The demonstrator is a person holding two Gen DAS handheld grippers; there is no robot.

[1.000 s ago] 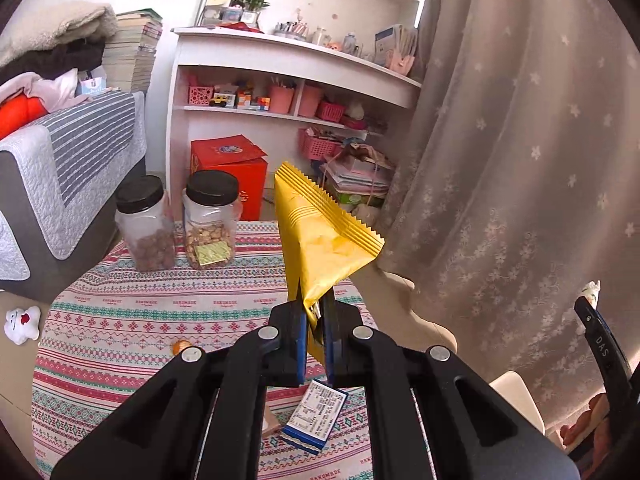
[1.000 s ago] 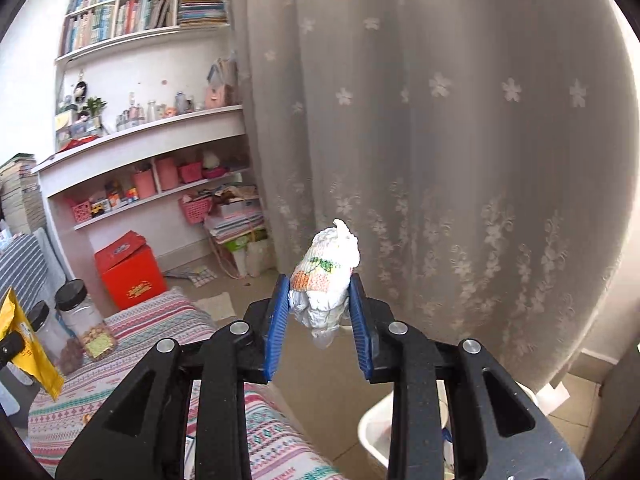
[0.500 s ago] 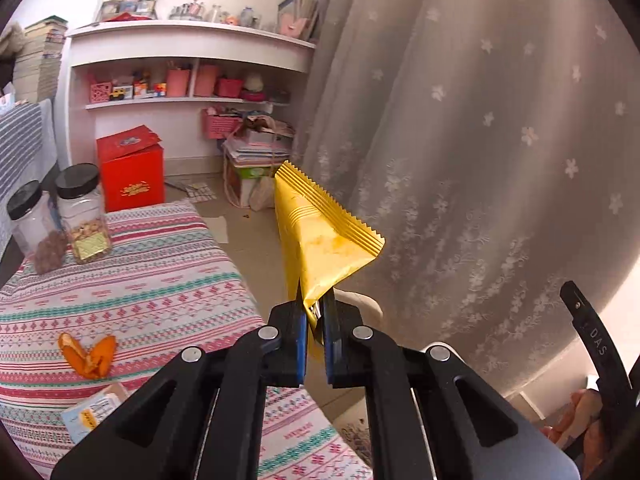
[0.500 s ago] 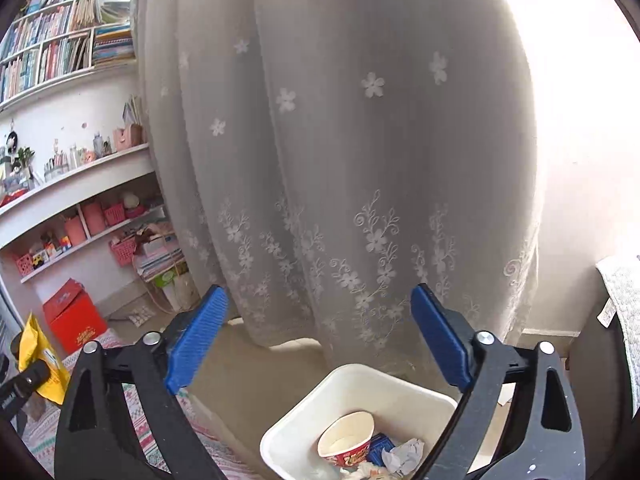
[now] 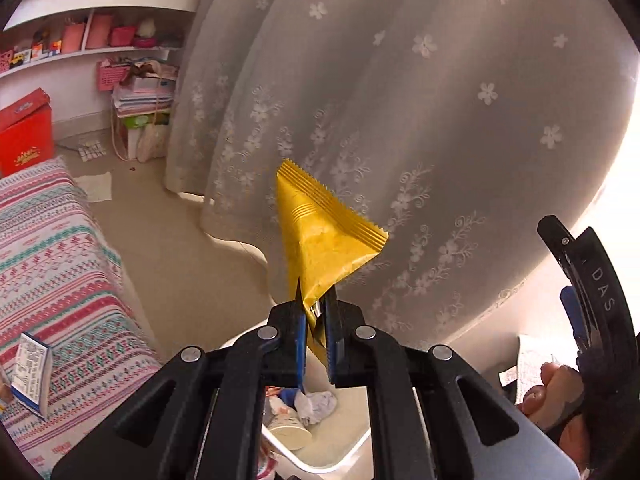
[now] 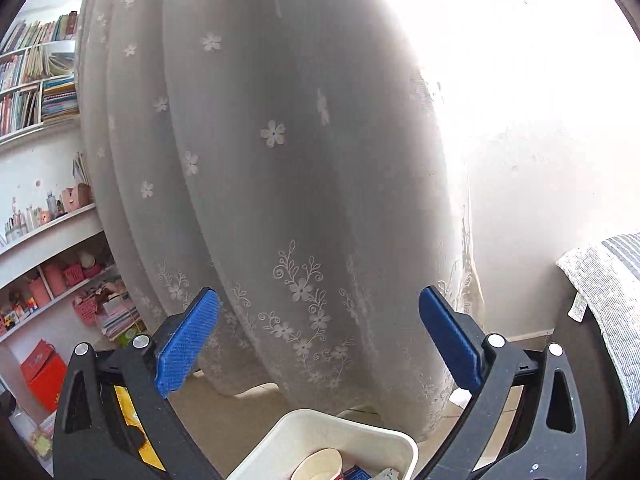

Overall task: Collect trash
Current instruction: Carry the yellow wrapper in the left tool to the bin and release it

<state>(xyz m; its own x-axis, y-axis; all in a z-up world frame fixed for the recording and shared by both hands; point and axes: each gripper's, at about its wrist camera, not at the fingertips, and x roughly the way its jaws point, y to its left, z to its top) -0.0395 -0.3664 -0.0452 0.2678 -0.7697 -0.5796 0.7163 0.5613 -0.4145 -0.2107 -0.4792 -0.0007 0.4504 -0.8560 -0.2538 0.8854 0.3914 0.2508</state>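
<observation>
The curtain (image 5: pixel 400 100) fills most of both views, floral lace hanging down to the floor, with the white bin (image 6: pixel 320 438) sitting right at its foot. Off to the side there's the bed with the striped patterned cover (image 5: pixel 52 264) and a little printed box (image 5: pixel 30 376) lying on it.

The bin already has stuff in it: a paper cup (image 5: pixel 286 434) and some crumpled white paper (image 5: pixel 318 406) show through the gap under the left gripper (image 5: pixel 315 320). In the right wrist view only the near part of the bin shows, low in the frame between the two arms of the tool.

The right gripper (image 6: pixel 318 336) has just swung its jaws open as wide as they go, blue pads far apart and nothing between them. It looks done with its part, judging from how it hangs empty above the bin.

The left gripper is the one that matters now. Its jaws are pressed nearly together, pinching the bottom corner of the yellow wrapper (image 5: pixel 324 240). The wrapper sticks up and forward from the jaws, long axis roughly along the fingers, with its crimped edge at the far end.

Key bit: the bin lies below the left jaws, slightly nearer the camera than the wrapper's tip. So letting go here would probably drop it in, though the light wrapper could flutter toward the rim.
</observation>
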